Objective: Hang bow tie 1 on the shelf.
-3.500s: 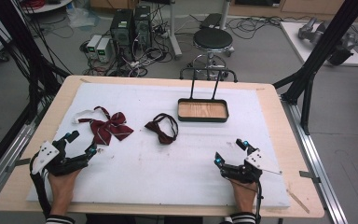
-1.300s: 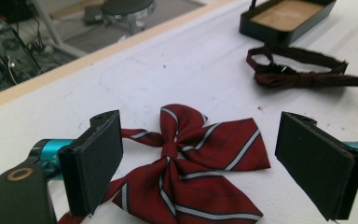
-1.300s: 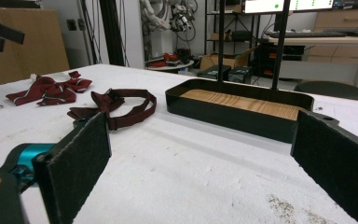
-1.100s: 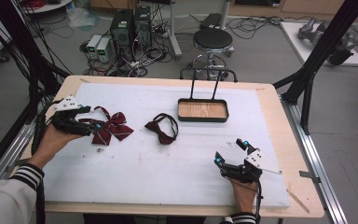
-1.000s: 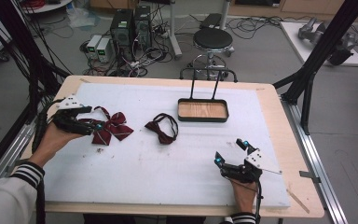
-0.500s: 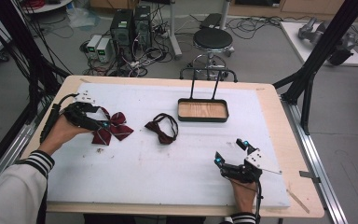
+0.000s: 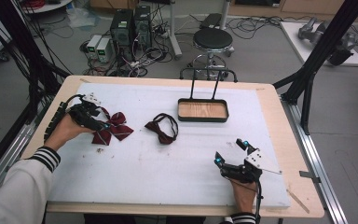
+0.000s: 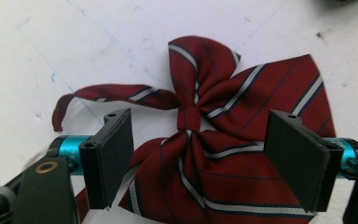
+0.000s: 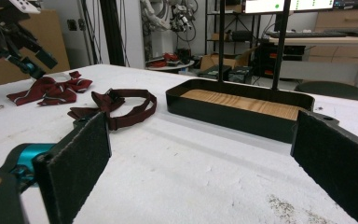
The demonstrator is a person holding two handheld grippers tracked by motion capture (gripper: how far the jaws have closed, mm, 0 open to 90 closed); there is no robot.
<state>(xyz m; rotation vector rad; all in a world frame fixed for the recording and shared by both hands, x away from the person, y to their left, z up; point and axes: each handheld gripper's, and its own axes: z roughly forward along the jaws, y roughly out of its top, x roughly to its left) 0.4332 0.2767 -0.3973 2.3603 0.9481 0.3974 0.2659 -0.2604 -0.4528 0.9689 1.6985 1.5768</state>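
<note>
White table (image 7: pixel 168 163): left tool (image 8: pixel 200 149), jaws closing around striped bow (image 8: pixel 223 140), pads not yet pressing; high view adds right tool (image 7: pixel 230 151), open, empty.

On your table (image 7: pixel 270 100), the striped bow tie (image 7: pixel 114 130) lies at the left, the plain bow tie (image 7: pixel 162 130) just right of it, and the tray (image 7: pixel 203 111) farther right and behind.

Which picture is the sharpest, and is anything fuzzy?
Left gripper view: sharpest, the striped bow tie shows its weave in even light. Right gripper view: the black pads up close look soft, the tray clearer. High view: small and a bit grainy, soft shadows.
</note>
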